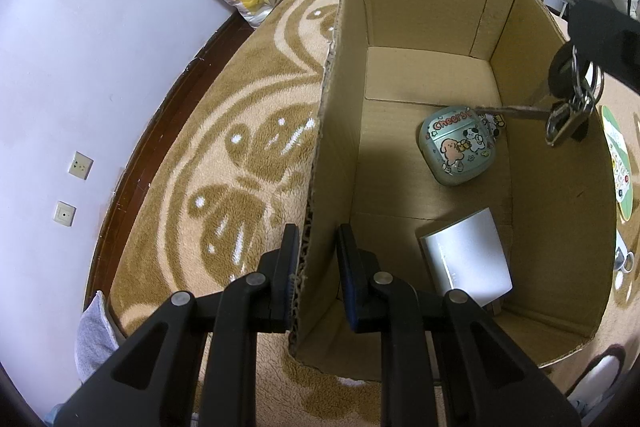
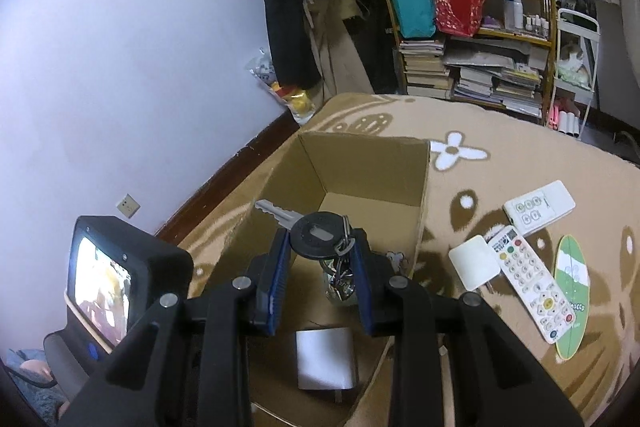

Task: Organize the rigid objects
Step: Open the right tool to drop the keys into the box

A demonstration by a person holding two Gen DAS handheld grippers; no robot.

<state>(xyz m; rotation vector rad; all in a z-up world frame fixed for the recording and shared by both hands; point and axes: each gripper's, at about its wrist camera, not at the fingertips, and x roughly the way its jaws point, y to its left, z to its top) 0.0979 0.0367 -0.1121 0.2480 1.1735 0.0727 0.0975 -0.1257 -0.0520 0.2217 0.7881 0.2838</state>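
The box sits open on the rug; it is light, stiff corrugated board, and its thin wall is the natural place to hold it. The left gripper straddles the near-left wall, one finger outside and one inside; the outer pad touches the board, but a gap shows on the inner side, so I cannot tell whether it clamps.

Inside lie a silver block, hard, smooth and likely slippery, best taken across its flat faces, and a small teal case printed "Cheers" with cartoon dogs, a glossy rounded shell to grip at its sides.

The right gripper hangs over the box, its fingers closed on the keys: the black round key head is pinched between the pads, blade pointing left, the ring and other keys dangling loose below. Dense metal, rigid but swinging, so the flat head is the sound hold.

On the rug, right of the box, lie two remotes, a white card and a green oval board; their print is too small to read. A shelf box reads "40"
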